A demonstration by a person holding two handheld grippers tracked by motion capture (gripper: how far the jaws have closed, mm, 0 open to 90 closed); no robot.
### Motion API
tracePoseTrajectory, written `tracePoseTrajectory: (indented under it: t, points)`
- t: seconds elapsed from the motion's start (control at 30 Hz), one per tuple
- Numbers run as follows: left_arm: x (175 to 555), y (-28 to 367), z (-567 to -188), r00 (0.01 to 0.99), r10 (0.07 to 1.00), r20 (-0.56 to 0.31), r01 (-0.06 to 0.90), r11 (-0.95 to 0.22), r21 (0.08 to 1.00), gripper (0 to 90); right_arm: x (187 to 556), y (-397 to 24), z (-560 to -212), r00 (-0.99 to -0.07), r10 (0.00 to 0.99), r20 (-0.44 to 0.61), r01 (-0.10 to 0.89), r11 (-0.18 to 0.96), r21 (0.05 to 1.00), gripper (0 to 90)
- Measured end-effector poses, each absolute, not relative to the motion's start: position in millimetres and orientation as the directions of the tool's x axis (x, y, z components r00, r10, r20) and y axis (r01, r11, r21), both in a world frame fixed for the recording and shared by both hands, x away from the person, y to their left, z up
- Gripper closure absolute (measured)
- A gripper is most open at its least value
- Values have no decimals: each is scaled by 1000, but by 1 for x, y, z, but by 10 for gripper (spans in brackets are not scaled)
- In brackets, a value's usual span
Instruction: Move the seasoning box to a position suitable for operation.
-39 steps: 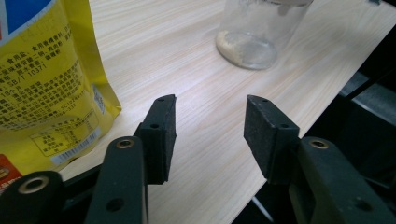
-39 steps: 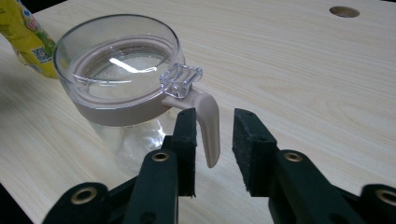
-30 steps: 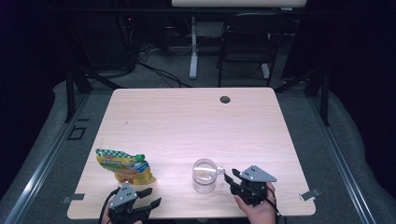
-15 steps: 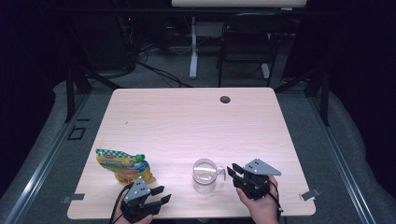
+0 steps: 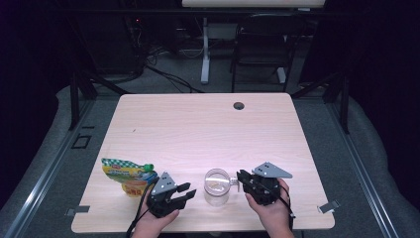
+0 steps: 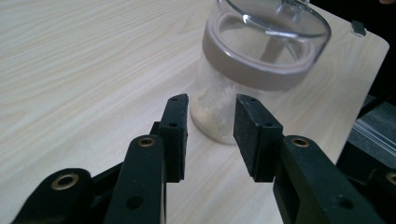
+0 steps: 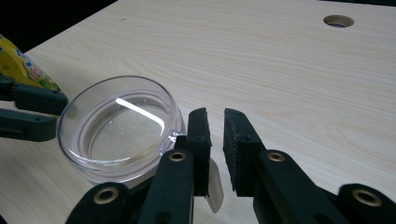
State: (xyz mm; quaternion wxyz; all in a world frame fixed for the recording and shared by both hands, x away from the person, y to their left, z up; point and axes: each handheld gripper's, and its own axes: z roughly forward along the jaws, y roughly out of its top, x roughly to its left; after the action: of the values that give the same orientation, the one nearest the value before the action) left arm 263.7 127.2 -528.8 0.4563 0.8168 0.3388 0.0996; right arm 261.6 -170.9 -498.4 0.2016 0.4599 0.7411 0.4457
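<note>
A clear glass mug (image 5: 216,186) with a little pale powder in its bottom stands near the table's front edge. My right gripper (image 5: 241,178) reaches in from the right, and its jaws have just been closing. In the right gripper view they (image 7: 215,126) are shut on the mug's handle (image 7: 214,184), beside the mug's round rim (image 7: 119,130). My left gripper (image 5: 188,192) lies left of the mug and points at it. Its jaws (image 6: 210,121) have just been closing too, with nothing between them. The mug (image 6: 261,60) stands just past their tips.
A yellow and green snack pouch (image 5: 130,173) lies flat at the front left, behind my left gripper. The light wooden table (image 5: 198,124) has a round cable hole (image 5: 238,105) at its far edge. Chairs and cables stand on the floor beyond.
My left gripper has slid right from the pouch towards the mug, with its jaws narrower. My right gripper's jaws have come together on the handle. The mug has stayed put.
</note>
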Motion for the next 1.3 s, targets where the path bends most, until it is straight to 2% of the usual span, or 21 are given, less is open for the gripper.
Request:
tracePoseTrajectory:
  t: [0.37, 0.83, 1.13, 1.3]
  points:
    - [282, 116, -527, 749, 642, -161, 477, -355, 804, 715, 262, -169, -501, -503, 849, 162, 512, 142, 847, 801]
    - [276, 122, -531, 753, 641, -150, 464, -356, 811, 718, 264, -176, -507, -476, 822, 312, 576, 23, 817, 781]
    - [270, 112, -531, 783, 614, -100, 422, -407, 810, 726, 263, -174, -508, -472, 818, 328, 580, 8, 815, 781]
    - [268, 111, -531, 784, 611, -107, 423, -401, 813, 734, 263, -174, -509, -470, 818, 333, 578, 0, 816, 790]
